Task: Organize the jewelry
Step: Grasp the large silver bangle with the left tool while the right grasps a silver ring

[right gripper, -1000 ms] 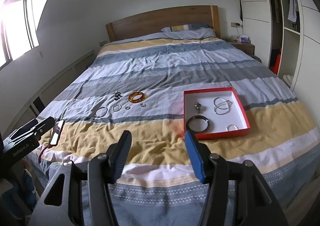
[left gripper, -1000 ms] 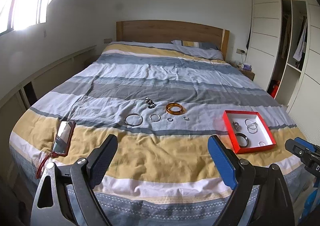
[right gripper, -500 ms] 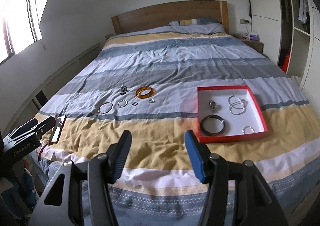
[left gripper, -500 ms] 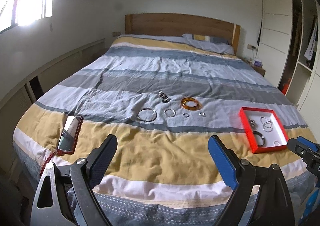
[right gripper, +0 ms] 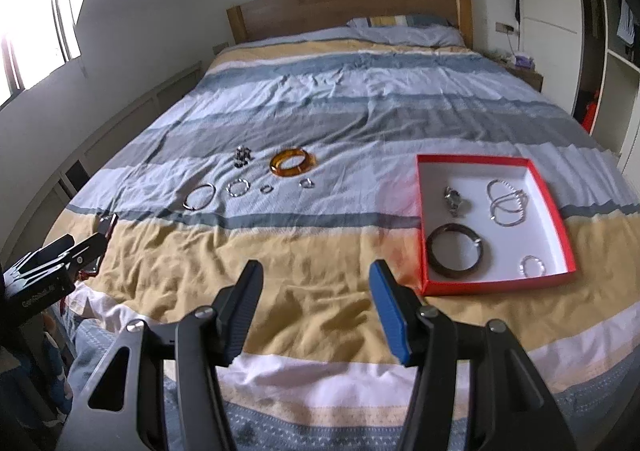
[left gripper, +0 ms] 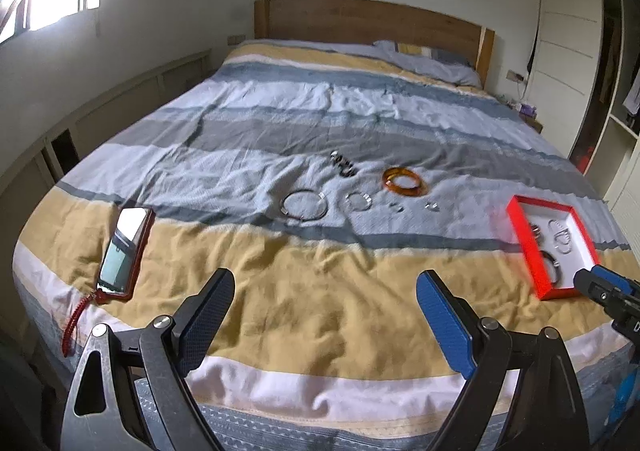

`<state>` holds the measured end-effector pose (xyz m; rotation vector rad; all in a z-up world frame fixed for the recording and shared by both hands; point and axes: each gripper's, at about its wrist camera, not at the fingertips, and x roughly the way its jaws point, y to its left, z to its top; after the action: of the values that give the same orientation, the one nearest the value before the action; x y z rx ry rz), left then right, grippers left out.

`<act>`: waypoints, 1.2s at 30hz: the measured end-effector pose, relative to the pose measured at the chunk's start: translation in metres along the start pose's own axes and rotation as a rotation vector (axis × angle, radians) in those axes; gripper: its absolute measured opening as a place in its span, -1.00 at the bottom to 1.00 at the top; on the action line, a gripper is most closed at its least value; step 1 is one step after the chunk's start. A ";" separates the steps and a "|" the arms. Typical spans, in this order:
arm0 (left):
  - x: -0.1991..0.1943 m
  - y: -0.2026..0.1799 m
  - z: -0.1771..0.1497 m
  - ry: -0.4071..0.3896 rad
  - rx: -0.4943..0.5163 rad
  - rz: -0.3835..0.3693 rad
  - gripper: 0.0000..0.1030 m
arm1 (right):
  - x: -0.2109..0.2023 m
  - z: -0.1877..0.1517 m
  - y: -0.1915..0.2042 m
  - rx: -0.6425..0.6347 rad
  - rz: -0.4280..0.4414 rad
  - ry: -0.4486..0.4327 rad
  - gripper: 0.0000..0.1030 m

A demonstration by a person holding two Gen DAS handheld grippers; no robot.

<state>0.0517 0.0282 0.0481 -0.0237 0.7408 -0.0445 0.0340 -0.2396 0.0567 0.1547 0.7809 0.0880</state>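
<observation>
Loose jewelry lies on the striped bed: an amber bangle (left gripper: 402, 181) (right gripper: 292, 163), a large silver hoop (left gripper: 304, 204) (right gripper: 199, 196), a smaller beaded ring (left gripper: 358, 200) (right gripper: 238, 187), a dark bead cluster (left gripper: 344, 165) (right gripper: 242, 156) and two small rings (right gripper: 307, 183). A red box (right gripper: 558, 219) (left gripper: 528, 247) at the right holds a dark bangle (right gripper: 455, 249), a watch (right gripper: 454, 200) and silver bracelets (right gripper: 508, 203). My left gripper (left gripper: 325, 315) and right gripper (right gripper: 316, 303) are both open and empty, low over the bed's near edge.
A phone in a red case (left gripper: 123, 247) with a red cord lies at the bed's left. A wooden headboard (right gripper: 344, 7) and pillow are at the far end. A wardrobe (left gripper: 568, 51) stands right, with a nightstand beside it.
Both grippers have moved forward and swung left over the bed; the jewelry and the box now appear larger and closer. Both stay open.
</observation>
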 end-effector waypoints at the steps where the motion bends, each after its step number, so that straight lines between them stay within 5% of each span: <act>1: 0.005 0.003 -0.001 0.008 -0.001 -0.006 0.77 | 0.007 0.000 -0.002 0.001 0.003 0.011 0.04; 15: 0.107 0.032 0.024 0.072 0.014 -0.059 0.66 | 0.111 0.031 0.005 -0.014 0.079 0.089 0.04; 36: 0.228 0.017 0.057 0.115 0.120 -0.188 0.10 | 0.232 0.063 0.048 -0.091 0.223 0.129 -0.16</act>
<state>0.2584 0.0346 -0.0641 0.0238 0.8477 -0.2719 0.2412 -0.1671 -0.0515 0.1507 0.8841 0.3469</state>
